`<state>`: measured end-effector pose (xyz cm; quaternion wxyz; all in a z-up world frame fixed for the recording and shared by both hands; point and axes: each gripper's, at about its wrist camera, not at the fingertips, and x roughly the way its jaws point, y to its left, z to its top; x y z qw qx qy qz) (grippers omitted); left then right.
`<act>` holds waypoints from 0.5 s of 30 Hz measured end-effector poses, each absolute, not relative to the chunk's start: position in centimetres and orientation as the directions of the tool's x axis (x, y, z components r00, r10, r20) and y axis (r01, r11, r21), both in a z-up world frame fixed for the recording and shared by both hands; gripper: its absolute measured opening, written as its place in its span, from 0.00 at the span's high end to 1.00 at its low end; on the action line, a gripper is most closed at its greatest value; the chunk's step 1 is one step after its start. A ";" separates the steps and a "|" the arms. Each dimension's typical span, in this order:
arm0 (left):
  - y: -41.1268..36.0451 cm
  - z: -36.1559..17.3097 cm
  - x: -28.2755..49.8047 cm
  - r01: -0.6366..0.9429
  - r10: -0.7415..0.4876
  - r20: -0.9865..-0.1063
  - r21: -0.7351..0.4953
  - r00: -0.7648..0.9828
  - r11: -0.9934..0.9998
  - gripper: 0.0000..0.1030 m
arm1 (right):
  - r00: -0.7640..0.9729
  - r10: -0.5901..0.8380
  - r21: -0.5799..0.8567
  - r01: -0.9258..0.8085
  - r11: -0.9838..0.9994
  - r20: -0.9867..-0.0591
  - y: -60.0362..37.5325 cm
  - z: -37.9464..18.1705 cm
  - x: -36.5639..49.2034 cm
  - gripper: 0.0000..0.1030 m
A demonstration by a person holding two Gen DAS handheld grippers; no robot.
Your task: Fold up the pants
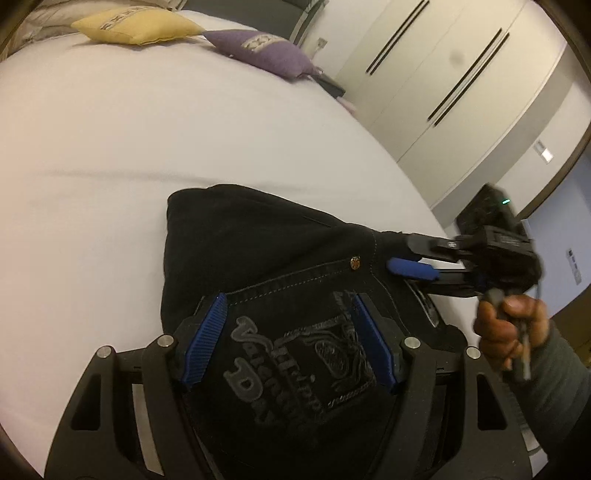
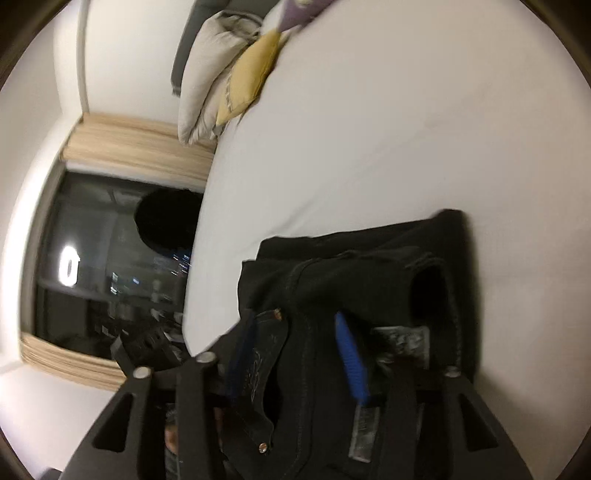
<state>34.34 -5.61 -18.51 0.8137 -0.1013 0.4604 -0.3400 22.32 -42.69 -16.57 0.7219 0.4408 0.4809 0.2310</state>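
Black pants point(image 1: 258, 240) lie folded in a thick bundle on the white bed point(image 1: 147, 129). My left gripper point(image 1: 288, 341) is open. Its blue pads point(image 1: 205, 339) stand wide on either side of the embroidered back pocket, whose cloth lies flat between them. To the right, a person's hand point(image 1: 509, 332) holds my right gripper point(image 1: 397, 254), whose fingers are closed over the pants' side seam near a rivet. In the right wrist view the right gripper point(image 2: 295, 358) has a bunched fold of the pants point(image 2: 369, 266) pressed between its blue pads point(image 2: 351, 358).
A yellow cushion point(image 1: 136, 26) and a purple cushion point(image 1: 262, 51) lie at the bed's far end, with grey pillows point(image 2: 210, 74) beside them. White wardrobe doors point(image 1: 443, 74) stand past the bed's right edge. A dark window point(image 2: 110, 277) with beige curtains is on the other side.
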 end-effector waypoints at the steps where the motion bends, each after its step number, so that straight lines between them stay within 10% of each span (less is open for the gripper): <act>1: -5.3 -18.3 34.1 0.457 -0.650 -0.675 -0.483 0.349 0.747 0.33 | 0.445 0.750 0.859 0.101 0.501 -0.490 -43.5 -16.7 22.2 0.69; 15: -9.7 -18.9 41.5 0.510 -0.552 -0.783 -0.364 0.285 0.780 0.33 | 0.416 0.769 0.844 -0.004 0.536 -0.486 -40.4 -13.4 22.3 0.36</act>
